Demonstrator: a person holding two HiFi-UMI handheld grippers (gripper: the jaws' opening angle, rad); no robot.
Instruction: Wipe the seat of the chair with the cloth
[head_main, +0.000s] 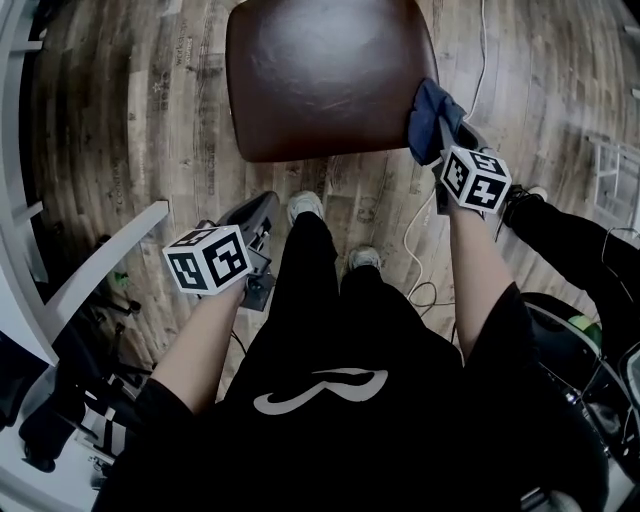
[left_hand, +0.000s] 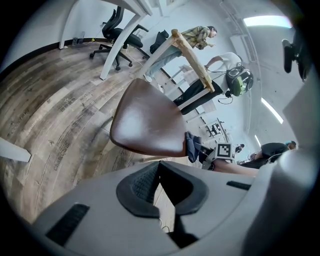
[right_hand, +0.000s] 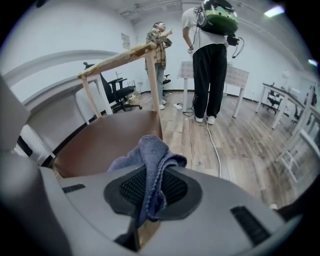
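The cloth (right_hand: 150, 157) is a blue, towel-like fabric. It looks soft and light, and it folds over itself without keeping any shape. The right gripper (right_hand: 151, 186) has its 2 jaws closed on a thick fold of it. A loose lump stands out just ahead of the jaws, and a short tail hangs down between them.

In the head view this lump lies against the edge of the seat (head_main: 330, 75), at the corner nearest to the right gripper. The rest of the seat spreads ahead of that gripper and to its left.

I judge that the best hold is on a bunched fold, as here, because 1 thin layer could slip out of the pads. Enough fabric should stay free in front of the jaws to press flat on the surface.

The seat looks like smooth, slightly shiny brown leather, so the cloth will probably glide over it easily. The chair, with its thin wooden back rail (right_hand: 117, 61), seems light and may shift under a hard push.

The left gripper (left_hand: 160, 175) has its jaws together at the tips, with nothing between them. The seat is ahead of it and well apart from it.

As for containers, I see none near either gripper, so there are no contents to report.
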